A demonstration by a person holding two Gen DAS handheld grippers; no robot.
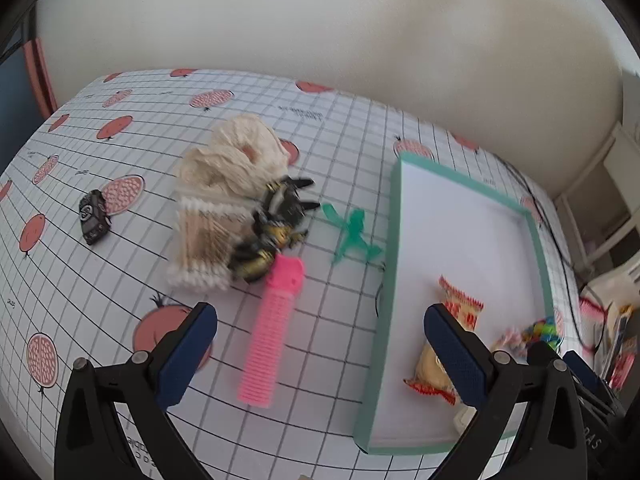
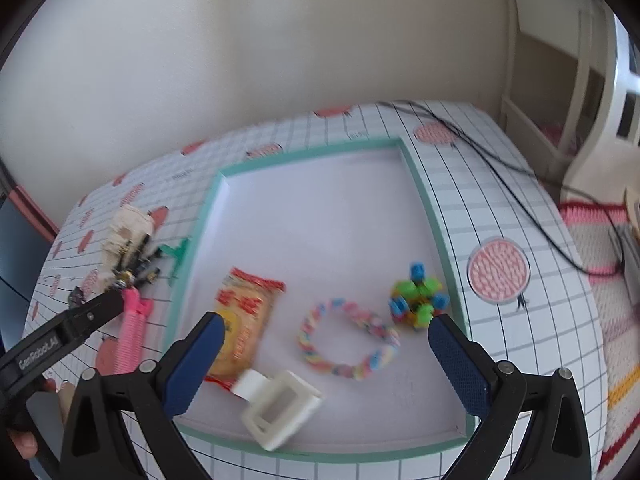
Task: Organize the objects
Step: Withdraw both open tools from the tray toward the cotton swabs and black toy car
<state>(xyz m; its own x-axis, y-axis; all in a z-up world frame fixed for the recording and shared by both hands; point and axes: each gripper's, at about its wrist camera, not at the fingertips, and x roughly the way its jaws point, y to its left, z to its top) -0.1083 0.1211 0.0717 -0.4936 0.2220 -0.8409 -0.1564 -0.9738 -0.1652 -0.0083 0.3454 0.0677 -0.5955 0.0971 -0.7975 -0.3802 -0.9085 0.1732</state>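
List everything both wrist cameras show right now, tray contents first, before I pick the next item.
Tray: one, teal rim, white floor, on the table.
Snack packet: one, orange and red, in the tray, left side.
Braided ring: one, pastel multicolour, tray centre.
Block toy: one, green, blue and yellow, in the tray by its right wall.
White clip: one, blurred, at the tray's near edge.
Pink comb: one, on the cloth left of the tray.
Cotton swab pack: one, beside the comb.
Cream fabric bundle: one, behind the swabs.
Black-gold wrapped pieces: pile, count unclear.
Green ribbon: one, near the tray's left wall.
Dark small item: one, far left.
Tablecloth: white grid, pink fruit print.
Left gripper: jaws open, empty.
Right gripper: jaws open, empty.
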